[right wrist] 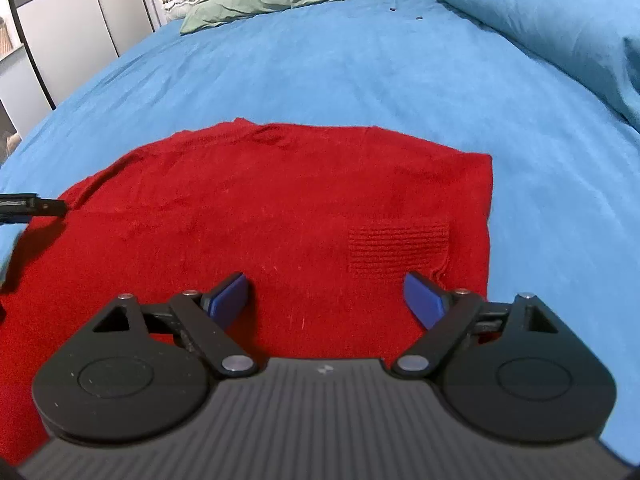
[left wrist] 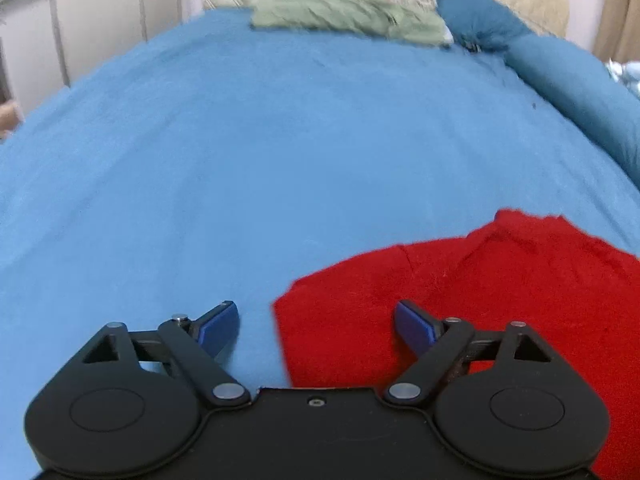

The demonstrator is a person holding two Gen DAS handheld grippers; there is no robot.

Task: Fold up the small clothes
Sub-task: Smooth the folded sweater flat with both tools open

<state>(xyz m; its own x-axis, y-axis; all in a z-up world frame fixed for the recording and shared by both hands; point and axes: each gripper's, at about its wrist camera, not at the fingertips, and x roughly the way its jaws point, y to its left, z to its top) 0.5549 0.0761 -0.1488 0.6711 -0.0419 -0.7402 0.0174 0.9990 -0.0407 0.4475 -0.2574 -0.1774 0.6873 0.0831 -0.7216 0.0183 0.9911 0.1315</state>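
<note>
**A:** What can't you make out from your two cameras?

**B:** Your left view is blurred, worst at the far end, so the green cloth point(left wrist: 348, 16) by the pillows is only a smear there. The red sweater point(left wrist: 480, 300) runs off the right and bottom edges of that view, and the body of your left gripper point(left wrist: 316, 326) covers its near edge. In your right view the sweater point(right wrist: 260, 220) is cut off at the lower left, and the body of your right gripper point(right wrist: 326, 300) hides its near hem. A dark piece of your left gripper point(right wrist: 32, 208) pokes in at the left edge, too cropped to read. Small dark specks lie on the bed far off; you cannot tell what they are.

**A:** How does the garment look, and where is it?

**B:** It is a red knit, lying flat on the blue bed sheet point(right wrist: 360, 80), folded into a rough rectangle with a straight right edge. A ribbed cuff panel point(right wrist: 398, 248) lies on top near that edge.

**A:** And your fingers?

**B:** Both pairs are released and spread wide, nothing pinched. Your left pair straddles the sweater's left edge, one blue finger point(left wrist: 220, 330) over the sheet, the other over red knit. Your right pair is over the sweater.
</note>
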